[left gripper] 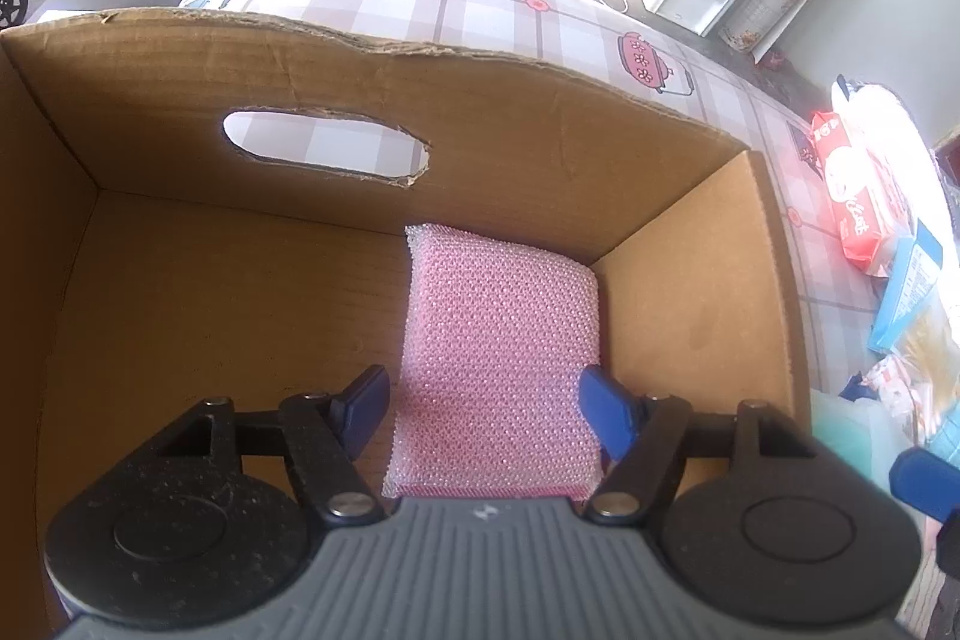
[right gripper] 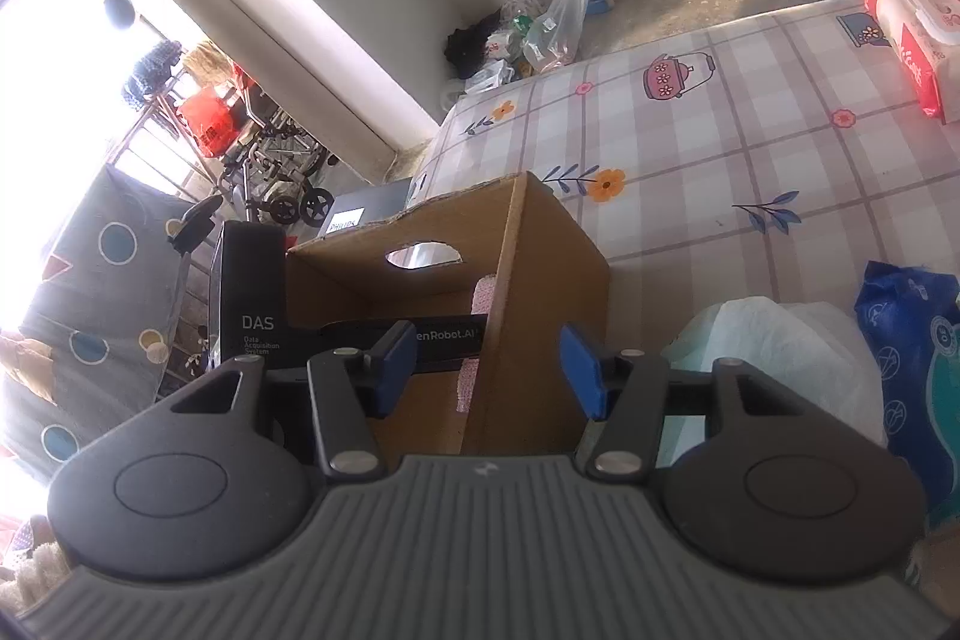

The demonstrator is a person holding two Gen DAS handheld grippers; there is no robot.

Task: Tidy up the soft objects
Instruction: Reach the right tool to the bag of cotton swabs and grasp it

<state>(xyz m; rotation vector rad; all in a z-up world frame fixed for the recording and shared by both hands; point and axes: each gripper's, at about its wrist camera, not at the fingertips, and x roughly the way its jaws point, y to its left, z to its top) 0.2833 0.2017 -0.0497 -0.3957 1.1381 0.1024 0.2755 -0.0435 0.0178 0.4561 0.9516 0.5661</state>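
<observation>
Inside the box [left gripper: 150,310], at its 3 o'clock corner, the pink sponge [left gripper: 498,358] lies flat on the floor, its long axis running 6 to 12 o'clock, straight out from the left tool [left gripper: 483,415].

Left tool: fingers spread about the sponge's width, one pad at each long edge of its near end. The pad at 9 o'clock stands just clear of the edge; the pad at 3 o'clock appears to touch or overlap it. Whether any pressure is applied cannot be told; judged as parted, not clamped. The sponge's far end sits close to the far wall and its 3 o'clock edge near the side wall.

Right tool [right gripper: 489,370]: fingers wide, nothing held, hovering outside the box with the box's near corner edge showing between them. A strip of the sponge shows past that wall.

Nearer hand to the sponge: left, plainly.

Beyond, at 3 o'clock of the right tool, a white soft bundle [right gripper: 774,358] and a blue pack [right gripper: 912,340] rest on the checked counter [right gripper: 690,160]; red-and-white wipes packs [right gripper: 912,34] lie farther off.

Judgement: the sponge looks placed; the next move likely turns on lifting the left tool straight back without dragging it.
</observation>
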